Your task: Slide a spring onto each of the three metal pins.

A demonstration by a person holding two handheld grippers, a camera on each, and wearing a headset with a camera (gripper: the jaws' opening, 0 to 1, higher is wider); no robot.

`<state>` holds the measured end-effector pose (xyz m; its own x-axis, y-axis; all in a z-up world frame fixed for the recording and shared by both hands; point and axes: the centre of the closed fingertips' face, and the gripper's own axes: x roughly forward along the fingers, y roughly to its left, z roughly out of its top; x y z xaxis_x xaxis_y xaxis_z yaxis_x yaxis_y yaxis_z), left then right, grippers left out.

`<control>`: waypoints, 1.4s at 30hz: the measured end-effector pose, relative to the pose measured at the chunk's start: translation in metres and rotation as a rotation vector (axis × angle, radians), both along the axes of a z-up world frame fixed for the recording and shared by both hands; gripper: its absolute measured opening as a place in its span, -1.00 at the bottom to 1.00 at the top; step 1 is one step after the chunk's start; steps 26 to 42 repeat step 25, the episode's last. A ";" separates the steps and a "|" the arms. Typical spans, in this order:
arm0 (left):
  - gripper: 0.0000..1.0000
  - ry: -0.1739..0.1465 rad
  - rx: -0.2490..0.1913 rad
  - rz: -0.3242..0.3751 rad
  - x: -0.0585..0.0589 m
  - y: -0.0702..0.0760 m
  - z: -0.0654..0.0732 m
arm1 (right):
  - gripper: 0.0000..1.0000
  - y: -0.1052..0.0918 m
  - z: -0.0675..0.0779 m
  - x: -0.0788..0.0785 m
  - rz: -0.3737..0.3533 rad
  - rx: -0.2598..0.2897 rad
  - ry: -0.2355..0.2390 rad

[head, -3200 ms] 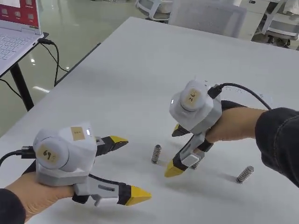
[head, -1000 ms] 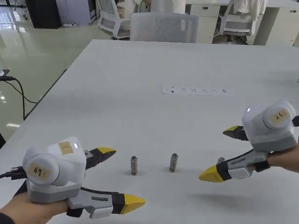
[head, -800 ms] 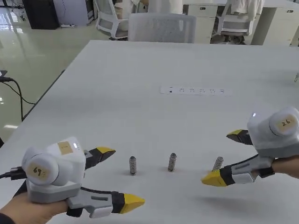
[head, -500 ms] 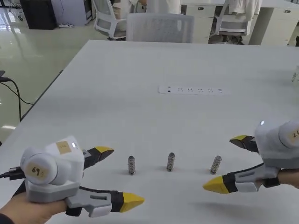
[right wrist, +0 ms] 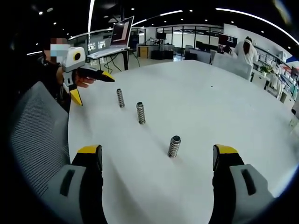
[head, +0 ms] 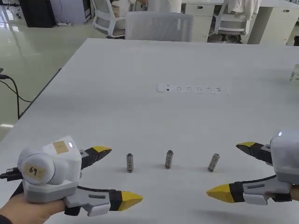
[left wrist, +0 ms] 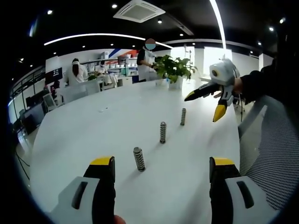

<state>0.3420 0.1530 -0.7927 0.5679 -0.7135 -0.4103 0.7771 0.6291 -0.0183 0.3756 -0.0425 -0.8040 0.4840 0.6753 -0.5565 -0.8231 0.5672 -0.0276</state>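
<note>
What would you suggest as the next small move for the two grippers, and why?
Probably ease both back and rest them. Three springs stand upright in a row on the table, seemingly each on its pin. The left gripper and right gripper are open, holding nothing, clear of the springs.

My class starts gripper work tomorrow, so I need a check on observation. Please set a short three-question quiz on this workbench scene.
1. True or false: the left gripper is shut on a spring.
2. How many springs stand upright on the table?
3. Where does the power strip lie in the head view? A) on the table beyond the springs; B) between the two grippers; C) on the chair.

Key: 1 false, its jaws are open and hold nothing; 2 three; 3 A.
</note>
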 end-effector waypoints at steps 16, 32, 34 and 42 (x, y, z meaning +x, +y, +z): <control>0.64 -0.002 -0.008 0.013 0.000 0.000 0.000 | 0.99 0.002 -0.003 -0.009 -0.022 0.031 0.002; 0.64 -0.005 -0.012 0.020 0.000 0.000 0.001 | 0.99 0.003 -0.003 -0.012 -0.023 0.031 0.002; 0.64 -0.005 -0.012 0.020 0.000 0.000 0.001 | 0.99 0.003 -0.003 -0.012 -0.023 0.031 0.002; 0.64 -0.005 -0.012 0.020 0.000 0.000 0.001 | 0.99 0.003 -0.003 -0.012 -0.023 0.031 0.002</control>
